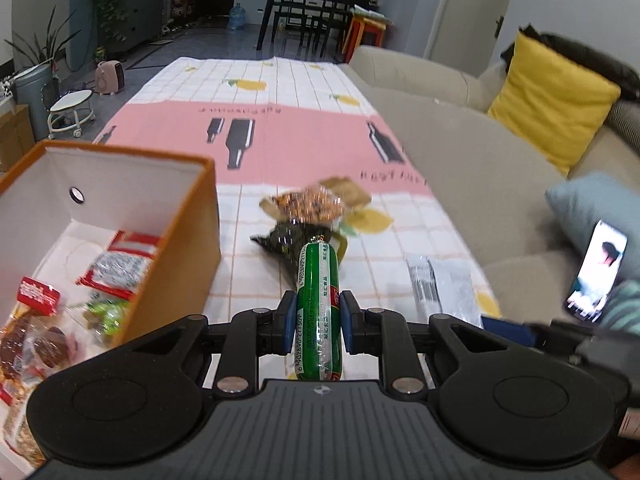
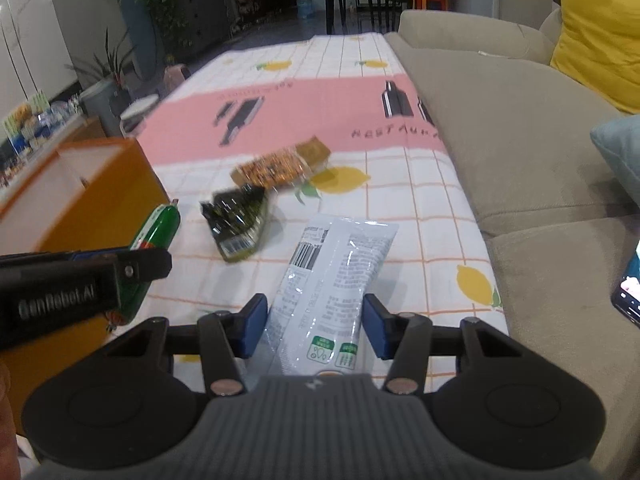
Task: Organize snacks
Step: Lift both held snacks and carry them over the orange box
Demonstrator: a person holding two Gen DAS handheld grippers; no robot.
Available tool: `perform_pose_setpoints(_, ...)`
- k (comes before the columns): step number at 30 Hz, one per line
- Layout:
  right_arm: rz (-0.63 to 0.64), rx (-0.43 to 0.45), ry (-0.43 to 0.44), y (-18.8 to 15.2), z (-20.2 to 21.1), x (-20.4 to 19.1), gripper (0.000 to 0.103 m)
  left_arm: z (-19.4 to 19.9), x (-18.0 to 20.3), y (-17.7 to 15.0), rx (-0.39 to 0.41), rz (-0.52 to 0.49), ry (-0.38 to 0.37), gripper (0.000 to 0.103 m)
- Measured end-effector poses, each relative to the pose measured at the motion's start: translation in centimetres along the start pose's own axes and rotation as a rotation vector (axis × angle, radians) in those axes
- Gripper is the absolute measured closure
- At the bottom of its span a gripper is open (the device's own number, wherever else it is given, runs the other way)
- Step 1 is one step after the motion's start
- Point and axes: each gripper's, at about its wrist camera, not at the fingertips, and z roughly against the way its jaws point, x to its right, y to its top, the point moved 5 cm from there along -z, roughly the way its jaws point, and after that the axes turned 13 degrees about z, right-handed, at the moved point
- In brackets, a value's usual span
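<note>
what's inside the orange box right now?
Orange box holds several wrapped snacks: red-and-white packets, a green-wrapped one, brown pastries in clear wrap. The gripper body hides the box's near end.

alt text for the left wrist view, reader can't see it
The left gripper clamps a green sausage stick above a patterned tablecloth. An orange box of packaged snacks sits to the left; more snack packets lie ahead.
</note>
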Motion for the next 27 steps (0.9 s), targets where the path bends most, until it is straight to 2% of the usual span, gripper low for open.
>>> perform_pose_setpoints(6,-0.005,0.075,0.042,2.0,3.7,-2.0,0.053,3.4,-0.5,2.9,0.018,0.023,-0.06,0.079)
perform_pose_setpoints(12,0.014,0.115,0.129,4.5,5.8,-5.2,0.054,6.2,-2.2,5.6,0.014,-0.03,-0.061,0.079)
perform_pose_setpoints(16,0.062,0.132,0.182,6.2,6.2,-8.0,0.054,7.6,-4.1,7.3,0.01,-0.057,-0.037,0.079)
perform_pose_setpoints(20,0.14,0.134,0.225,8.1,6.2,-11.3,0.054,7.7,-6.8,8.6,-0.039,-0.076,-0.004,0.079)
perform_pose_setpoints(24,0.236,0.112,0.245,9.7,5.3,-14.6,0.054,7.0,-9.5,9.4,-0.06,-0.128,0.071,0.079)
perform_pose_setpoints(27,0.306,0.071,0.248,10.4,3.9,-16.6,0.054,5.8,-11.2,9.8,-0.1,-0.143,0.092,0.079)
